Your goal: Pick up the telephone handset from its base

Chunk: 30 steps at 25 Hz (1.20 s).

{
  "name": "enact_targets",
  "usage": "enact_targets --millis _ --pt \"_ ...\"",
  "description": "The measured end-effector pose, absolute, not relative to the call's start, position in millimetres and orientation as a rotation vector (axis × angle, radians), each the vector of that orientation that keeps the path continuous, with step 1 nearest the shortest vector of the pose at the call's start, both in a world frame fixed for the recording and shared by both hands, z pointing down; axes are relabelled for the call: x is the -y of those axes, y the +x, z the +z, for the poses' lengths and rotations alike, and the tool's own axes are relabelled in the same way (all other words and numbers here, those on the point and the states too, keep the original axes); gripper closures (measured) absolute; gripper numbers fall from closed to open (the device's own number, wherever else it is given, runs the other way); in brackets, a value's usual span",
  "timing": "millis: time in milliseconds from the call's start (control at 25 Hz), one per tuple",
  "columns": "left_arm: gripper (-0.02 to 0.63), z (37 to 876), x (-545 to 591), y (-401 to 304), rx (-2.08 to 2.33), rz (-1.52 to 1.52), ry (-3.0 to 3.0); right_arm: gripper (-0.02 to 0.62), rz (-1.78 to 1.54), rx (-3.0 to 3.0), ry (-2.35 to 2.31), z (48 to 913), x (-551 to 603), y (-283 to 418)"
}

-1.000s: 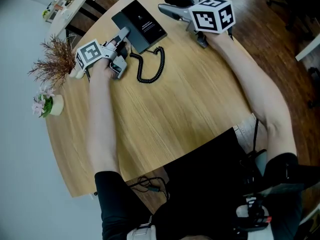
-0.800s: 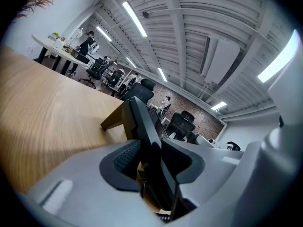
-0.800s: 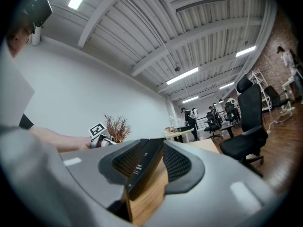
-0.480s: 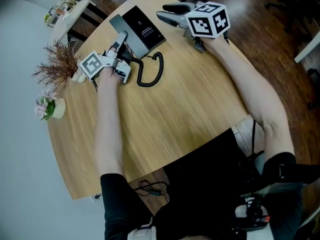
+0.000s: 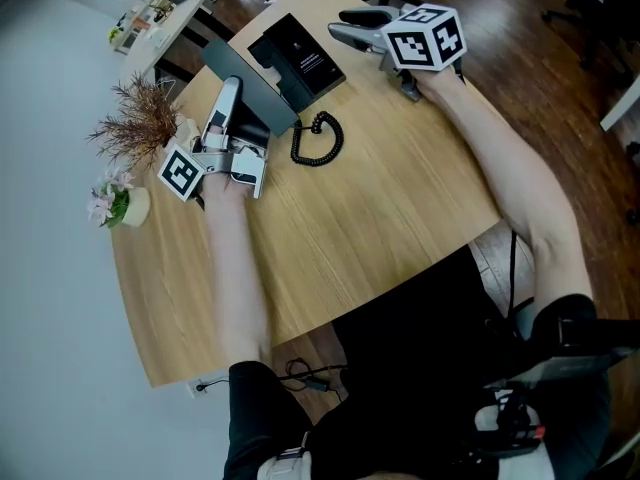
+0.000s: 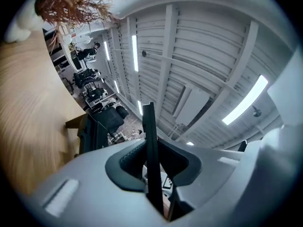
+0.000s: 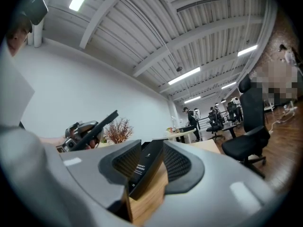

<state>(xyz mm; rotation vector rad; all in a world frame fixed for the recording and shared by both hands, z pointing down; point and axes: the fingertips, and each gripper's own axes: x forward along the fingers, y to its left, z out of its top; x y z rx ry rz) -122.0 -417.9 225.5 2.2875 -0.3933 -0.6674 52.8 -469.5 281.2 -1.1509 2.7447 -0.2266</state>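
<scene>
The dark telephone handset [image 5: 252, 96] is up off the black base [image 5: 302, 54] and tilts over the table. My left gripper [image 5: 222, 103] is shut on its lower end, its jaws still closing. In the left gripper view the handset [image 6: 150, 136] stands as a thin dark slab clamped between the pads. The coiled cord [image 5: 320, 140] lies on the wood next to the base. My right gripper [image 5: 345, 26] lies level at the base's far right side, jaws apart. Its own view shows the base [image 7: 144, 167] in the gap, and the lifted handset [image 7: 97, 126] at the left.
A dried plant [image 5: 143, 123] and a small flower pot [image 5: 122, 206] stand at the round wooden table's [image 5: 380, 218] left edge, close to my left hand. Office chairs [image 7: 251, 122] and desks stand beyond the table.
My left gripper has risen and tipped upward, lifting the handset off the base. The cord has been drawn closer to the base. The right gripper has kept still.
</scene>
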Motion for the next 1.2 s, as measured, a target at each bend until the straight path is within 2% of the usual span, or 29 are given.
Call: enact_targets --millis 200,320,400,600,840,1040,1200 --pt "0.525 190.0 345.6 -132.7 0.306 -0.812 2.316 0.476 -0.202 -2.72 -1.113 268.6 457.3 53.7" --pt "0.526 174.0 301.7 -148.4 0.282 -0.934 2.316 0.546 -0.15 -2.705 -1.05 250.9 438.6 47.9" --pt "0.526 168.7 274.1 -160.5 0.274 -1.01 2.299 0.568 -0.112 -2.699 -1.021 236.0 422.4 44.0" --pt "0.526 168.4 220.3 -177.5 0.265 -1.135 2.267 0.578 -0.038 -2.704 -0.993 203.5 353.3 43.5" --pt "0.526 167.4 171.2 -165.2 0.198 -1.161 2.261 0.583 -0.022 -2.662 -0.962 194.7 238.3 51.1" --pt "0.526 157.9 147.0 -152.8 0.109 -1.127 2.314 0.583 0.115 -2.578 -1.079 198.8 153.5 79.8" --pt "0.526 129.2 108.9 -148.7 0.061 -1.201 2.317 0.586 0.268 -2.63 -1.134 177.1 114.0 68.9"
